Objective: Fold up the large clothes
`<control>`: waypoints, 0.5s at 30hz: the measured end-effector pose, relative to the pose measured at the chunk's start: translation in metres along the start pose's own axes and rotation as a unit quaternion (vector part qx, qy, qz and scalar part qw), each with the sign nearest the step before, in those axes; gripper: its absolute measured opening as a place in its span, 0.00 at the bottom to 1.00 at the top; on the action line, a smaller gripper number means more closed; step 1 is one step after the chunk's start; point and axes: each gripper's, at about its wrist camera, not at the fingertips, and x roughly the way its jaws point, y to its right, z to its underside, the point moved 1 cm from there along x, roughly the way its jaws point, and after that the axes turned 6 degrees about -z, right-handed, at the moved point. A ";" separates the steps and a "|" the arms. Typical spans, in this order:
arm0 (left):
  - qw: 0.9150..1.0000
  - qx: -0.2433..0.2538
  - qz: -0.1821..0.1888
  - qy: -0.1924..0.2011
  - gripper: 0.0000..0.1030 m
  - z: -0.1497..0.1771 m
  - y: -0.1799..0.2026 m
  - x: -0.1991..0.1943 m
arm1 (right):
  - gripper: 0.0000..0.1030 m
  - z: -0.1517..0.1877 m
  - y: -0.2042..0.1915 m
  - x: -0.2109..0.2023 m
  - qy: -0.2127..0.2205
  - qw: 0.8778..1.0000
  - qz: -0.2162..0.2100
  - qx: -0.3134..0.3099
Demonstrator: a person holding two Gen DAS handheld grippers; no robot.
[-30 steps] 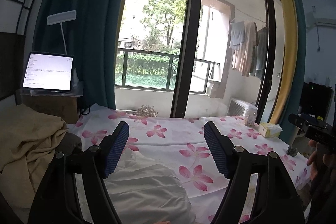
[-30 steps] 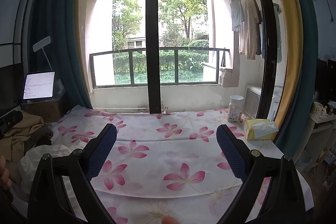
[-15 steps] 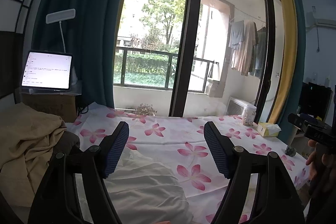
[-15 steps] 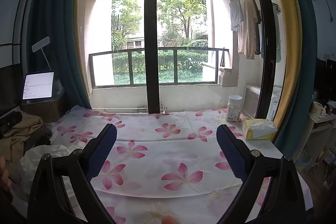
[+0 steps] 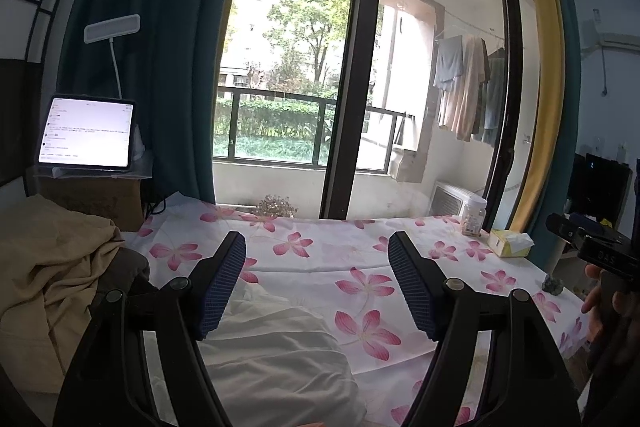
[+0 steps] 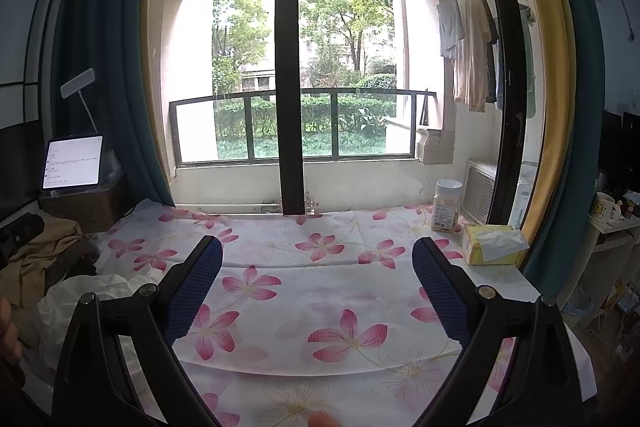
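A crumpled white garment (image 5: 276, 351) lies on the flowered tablecloth (image 5: 320, 255), low in the left wrist view, just beneath my left gripper (image 5: 316, 287), which hangs open above it with nothing between its blue pads. The same white garment (image 6: 84, 303) shows at the left edge of the right wrist view. My right gripper (image 6: 318, 291) is open over bare flowered cloth (image 6: 320, 291), well to the right of the garment. A tan garment (image 5: 44, 287) is heaped at the far left. The right gripper's body (image 5: 596, 247) and a hand appear at the left wrist view's right edge.
A lit tablet (image 5: 86, 133) stands on a cardboard box at the back left. A plastic jar (image 6: 446, 205) and a yellow tissue box (image 6: 494, 243) sit at the table's back right. Large glass doors and curtains stand behind the table.
Both views have shifted only slightly; the grippers stay open and the garments lie as before.
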 end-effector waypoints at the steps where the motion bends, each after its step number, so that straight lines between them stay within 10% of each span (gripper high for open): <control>1: 1.000 0.001 0.000 0.000 0.75 0.000 0.000 0.000 | 0.92 0.000 0.000 0.000 0.000 1.000 0.000 0.000; 15: 1.000 0.003 0.011 0.000 0.75 0.003 0.004 0.001 | 0.92 0.003 0.002 0.003 -0.003 1.000 0.000 0.002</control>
